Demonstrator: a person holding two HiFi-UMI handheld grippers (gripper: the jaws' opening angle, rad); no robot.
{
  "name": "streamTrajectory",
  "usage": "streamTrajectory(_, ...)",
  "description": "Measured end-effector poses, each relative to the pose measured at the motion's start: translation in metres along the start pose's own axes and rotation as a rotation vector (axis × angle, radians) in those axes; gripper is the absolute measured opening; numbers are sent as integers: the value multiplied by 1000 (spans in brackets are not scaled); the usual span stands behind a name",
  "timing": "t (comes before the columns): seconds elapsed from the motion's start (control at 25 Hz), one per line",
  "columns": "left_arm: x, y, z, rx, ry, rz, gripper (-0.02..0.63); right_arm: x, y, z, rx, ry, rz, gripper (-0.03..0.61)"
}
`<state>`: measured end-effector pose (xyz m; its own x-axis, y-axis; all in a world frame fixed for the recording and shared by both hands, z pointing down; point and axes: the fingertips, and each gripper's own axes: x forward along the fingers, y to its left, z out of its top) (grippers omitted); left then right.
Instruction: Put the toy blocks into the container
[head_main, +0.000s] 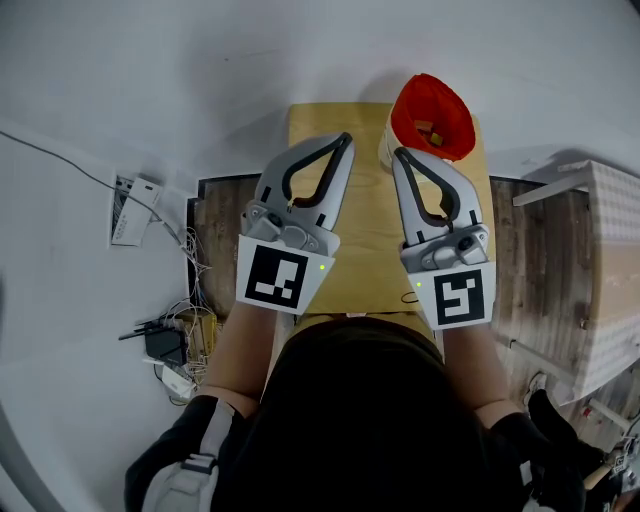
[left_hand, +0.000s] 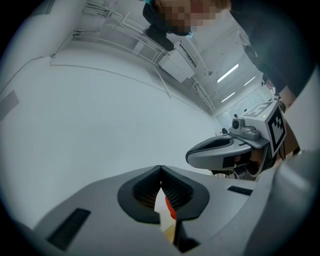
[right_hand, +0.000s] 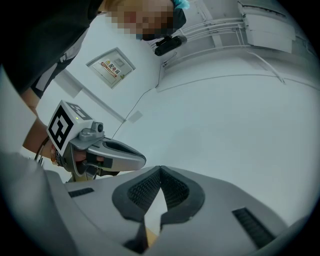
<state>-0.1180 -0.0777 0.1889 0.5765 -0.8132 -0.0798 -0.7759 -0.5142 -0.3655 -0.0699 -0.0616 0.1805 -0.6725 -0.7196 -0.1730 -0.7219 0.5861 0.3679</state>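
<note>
Two tools are held side by side above a small wooden worktop, tips pointing away from the person. Far left, a tangle of cables lies on the plank floor, well apart from the worktop. The left tool has its jaws pressed together at the tips, with nothing pinched between the pads (its own view shows the ribbed pads meeting at a point). Just beside it, the right tool is likewise closed tip to tip and carries nothing. A red container sits at the far right corner of the worktop, mouth open upward, just beyond the right tool's tips. A few small blocks lie inside it, yellowish, their count unclear. At far right, a white piece of furniture stands apart from the worktop.
</note>
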Motion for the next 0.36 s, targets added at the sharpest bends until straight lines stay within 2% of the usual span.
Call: streamTrajectory(0.36,-5,-1,2,0,-16,-48,11,0,7,3,-2,11,-10,29)
